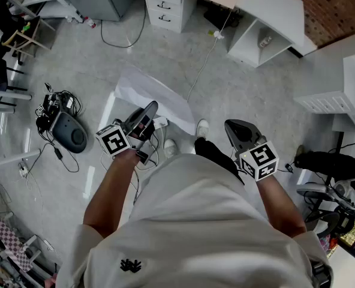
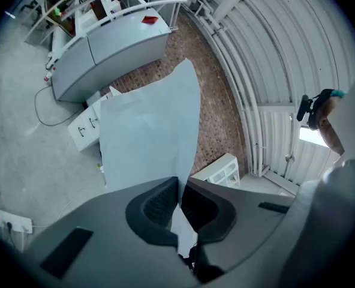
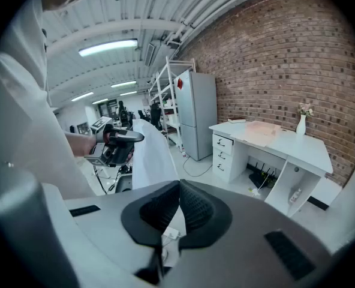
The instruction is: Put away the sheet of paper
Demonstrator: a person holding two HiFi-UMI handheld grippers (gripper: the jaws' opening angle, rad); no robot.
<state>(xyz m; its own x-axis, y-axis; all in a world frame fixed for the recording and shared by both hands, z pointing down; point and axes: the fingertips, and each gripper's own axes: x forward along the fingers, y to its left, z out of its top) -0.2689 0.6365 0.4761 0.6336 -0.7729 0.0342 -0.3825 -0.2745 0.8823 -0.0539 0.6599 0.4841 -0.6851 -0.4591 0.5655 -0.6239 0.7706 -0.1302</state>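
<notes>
Fingers (image 2: 156,206) on the left gripper (image 2: 179,185) are clamping one edge of the sheet of paper (image 2: 150,131), holding it up over the floor. Right gripper (image 3: 178,188) is hanging pinched closed, empty. I'm guessing it's mid-carry, and next it's needing a spot, maybe the white desk (image 3: 273,140).

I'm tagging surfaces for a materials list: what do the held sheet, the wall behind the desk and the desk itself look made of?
Sheet: thin white paper, matte; it bends and curls toward its free edge.
Wall: bare red-brown brick, rough, with visible mortar lines.
Desk: smooth white panels, probably painted or laminated board; the look alone doesn't settle which.
</notes>
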